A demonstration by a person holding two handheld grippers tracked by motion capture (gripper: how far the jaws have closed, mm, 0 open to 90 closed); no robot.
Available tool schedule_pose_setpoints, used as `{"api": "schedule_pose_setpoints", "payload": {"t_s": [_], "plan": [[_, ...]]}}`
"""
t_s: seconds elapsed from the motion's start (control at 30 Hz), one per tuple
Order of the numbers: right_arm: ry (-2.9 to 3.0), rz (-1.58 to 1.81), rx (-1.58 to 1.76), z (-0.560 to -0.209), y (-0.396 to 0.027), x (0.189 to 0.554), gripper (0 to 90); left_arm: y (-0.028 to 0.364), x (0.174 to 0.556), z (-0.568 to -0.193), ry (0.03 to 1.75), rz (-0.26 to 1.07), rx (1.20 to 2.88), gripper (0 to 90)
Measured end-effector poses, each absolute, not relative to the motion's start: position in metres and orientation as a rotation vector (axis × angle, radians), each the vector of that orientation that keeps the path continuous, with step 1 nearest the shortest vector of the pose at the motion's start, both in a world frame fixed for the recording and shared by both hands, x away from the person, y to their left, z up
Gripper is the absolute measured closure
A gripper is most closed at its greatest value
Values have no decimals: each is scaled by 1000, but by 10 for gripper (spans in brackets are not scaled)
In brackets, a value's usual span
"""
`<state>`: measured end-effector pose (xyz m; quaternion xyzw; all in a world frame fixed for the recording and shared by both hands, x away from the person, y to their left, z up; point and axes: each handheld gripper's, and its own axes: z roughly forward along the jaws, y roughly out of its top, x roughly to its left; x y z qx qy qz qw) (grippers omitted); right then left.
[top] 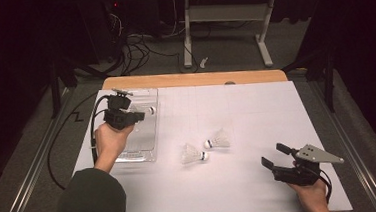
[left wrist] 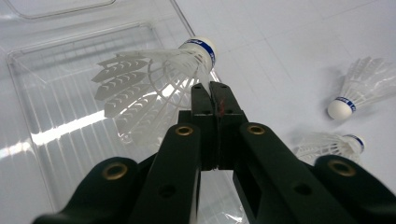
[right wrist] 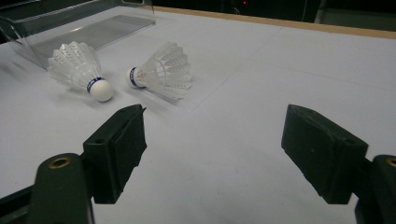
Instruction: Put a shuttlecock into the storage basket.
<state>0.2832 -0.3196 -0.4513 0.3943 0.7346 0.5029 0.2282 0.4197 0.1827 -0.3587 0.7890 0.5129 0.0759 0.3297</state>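
High view: the left gripper (top: 137, 115) holds a shuttlecock (top: 146, 110) over the clear tray (top: 151, 147) at the desk (top: 256, 111) left edge; open desk surrounds two loose shuttlecocks (top: 194, 154)

Left gripper view: jaws clamped on its skirt (left wrist: 140, 93)

Right gripper view: the right gripper (right wrist: 212, 140) is spread, unloaded, above bare desk

The tabletop (top: 256, 111) is a white sheet with a faint grid over a wooden board whose far edge shows bare. A clear plastic tray (top: 145, 139) lies flat at its left side. Two white shuttlecocks (top: 206, 147) lie on their sides near the middle, just beside each other, cork ends with blue bands.
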Motion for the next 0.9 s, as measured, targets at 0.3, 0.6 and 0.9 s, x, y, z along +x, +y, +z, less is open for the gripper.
{"api": "schedule_pose_setpoints", "payload": {"t_s": [0.3,0.6,0.9], "plan": [[2022,1385,1086,-451,-320,283,223,185,429,-367,1394,201,2056,895],[2020,1384,1086,-451,-320,283,220,183,436,-373,1416,203,2066,895],[2022,1385,1083,-451,-320,283,220,180,439,-378,1431,212,2084,894]]}}
